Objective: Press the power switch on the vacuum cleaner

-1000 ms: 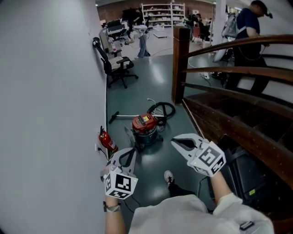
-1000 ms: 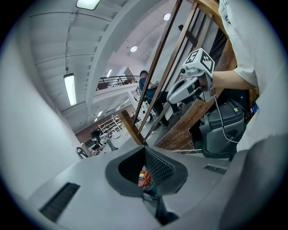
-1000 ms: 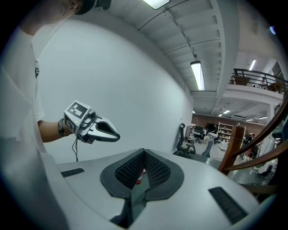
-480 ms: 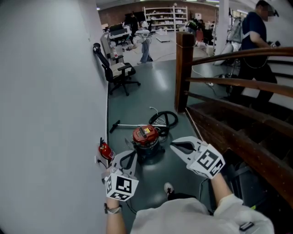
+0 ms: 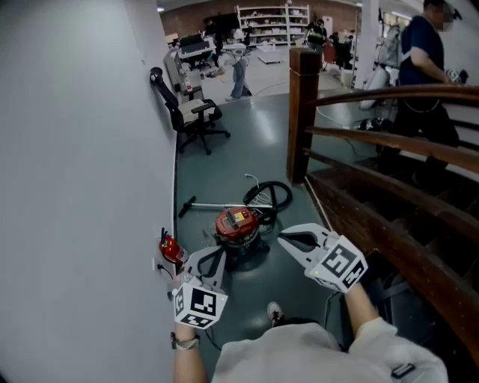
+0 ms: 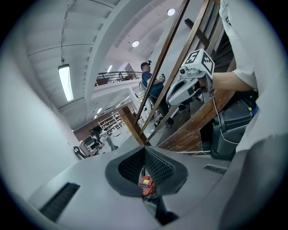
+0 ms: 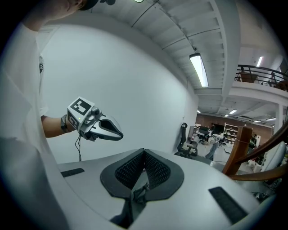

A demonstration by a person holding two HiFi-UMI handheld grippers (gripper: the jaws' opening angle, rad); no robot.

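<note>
The person has walked closer: the vacuum [image 5: 238, 224] now sits lower at frame centre, just beyond both grippers, so its switch still looks out of reach. The left gripper [image 5: 215, 254] and right gripper [image 5: 286, 239] are clenched on nothing. Round red lid, dark drum, coiled black hose [image 5: 269, 193], glossy floor [image 5: 224, 149].

- A big open workplace, part office and part lab or workshop hall.
- The dark green floor [image 5: 247, 157] is bare and the white wall [image 5: 82, 149] is plain, with a red fire extinguisher [image 5: 171, 248] at its foot.
- A black office chair [image 5: 196, 116] stands by the wall, with a cluttered desk [image 5: 193, 48] and white storage shelves [image 5: 273, 19] at the far end.
- There is a wooden stair railing [image 5: 389, 138] with a heavy newel post [image 5: 303, 112].
- Overhead are a railed upper gallery [image 7: 258, 74] and a tube light [image 7: 199, 69].
- A canister vacuum cleaner [image 5: 238, 224] sits on the floor.
</note>
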